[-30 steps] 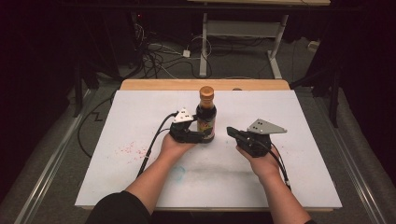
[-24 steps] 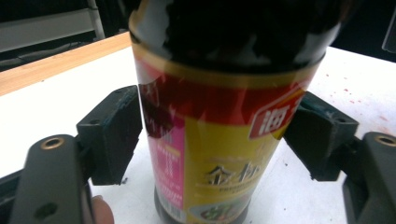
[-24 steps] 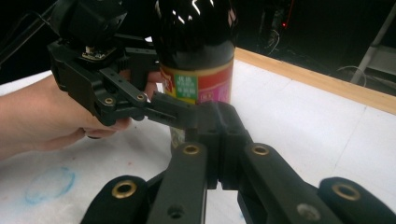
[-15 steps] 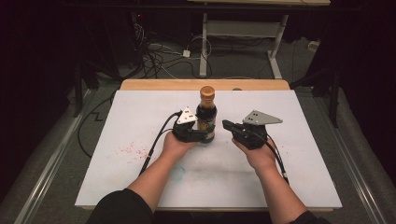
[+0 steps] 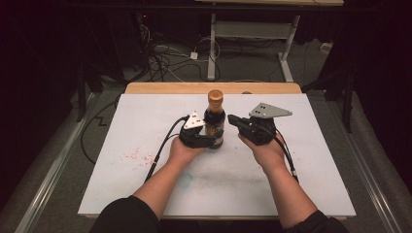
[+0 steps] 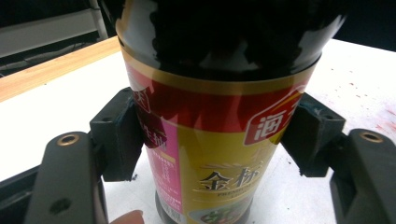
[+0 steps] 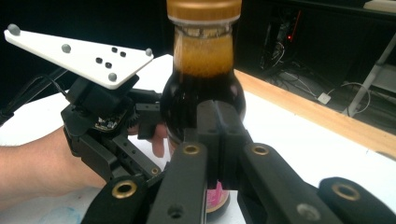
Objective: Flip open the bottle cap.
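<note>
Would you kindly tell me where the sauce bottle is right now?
In the high view the sauce bottle stands upright mid-table, clamped by the left tool, with the shut right tool just to its right.

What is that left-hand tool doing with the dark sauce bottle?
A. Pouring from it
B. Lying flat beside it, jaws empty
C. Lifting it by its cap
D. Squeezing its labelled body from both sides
D: in the left gripper view the left gripper has a black pad pressed against each side of the upright bottle, on its label.
</note>
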A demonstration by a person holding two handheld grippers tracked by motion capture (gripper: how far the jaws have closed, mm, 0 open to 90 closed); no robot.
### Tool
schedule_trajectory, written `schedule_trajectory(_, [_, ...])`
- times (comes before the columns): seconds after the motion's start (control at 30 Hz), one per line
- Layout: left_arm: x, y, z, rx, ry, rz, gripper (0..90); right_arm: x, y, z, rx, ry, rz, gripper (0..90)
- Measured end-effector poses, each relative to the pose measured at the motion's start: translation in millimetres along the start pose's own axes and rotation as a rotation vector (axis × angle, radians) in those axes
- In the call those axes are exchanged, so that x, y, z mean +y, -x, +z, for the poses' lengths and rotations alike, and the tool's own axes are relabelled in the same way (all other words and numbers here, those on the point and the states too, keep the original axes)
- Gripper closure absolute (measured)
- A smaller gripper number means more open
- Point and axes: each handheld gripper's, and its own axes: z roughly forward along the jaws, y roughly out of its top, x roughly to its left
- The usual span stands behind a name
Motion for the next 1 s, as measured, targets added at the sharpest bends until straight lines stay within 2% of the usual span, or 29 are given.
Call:
schedule_trajectory(0.27, [-0.1,-0.2,-0.5,-0.004,-0.002,0.001,29.1,13.0,2.6,0.5,0.019,0.017,-0.013,90.0])
schedule_trajectory(0.53, [0.9,-3.8,-2.4,-0.052,-0.014,-0.002,29.6,29.5,4.2,1.5,0.026,0.035,-0.031,90.0])
schedule_trajectory(0.9, [0.6,-3.6,-1.8,-0.049,-0.011,-0.002,29.4,44.6,2.5,4.0,0.029,0.04,-0.039,90.0])
schedule_trajectory(1.0, [0.6,-3.7,-1.9,-0.048,-0.011,-0.002,29.3,47.3,2.3,5.6,0.026,0.02,-0.05,90.0])
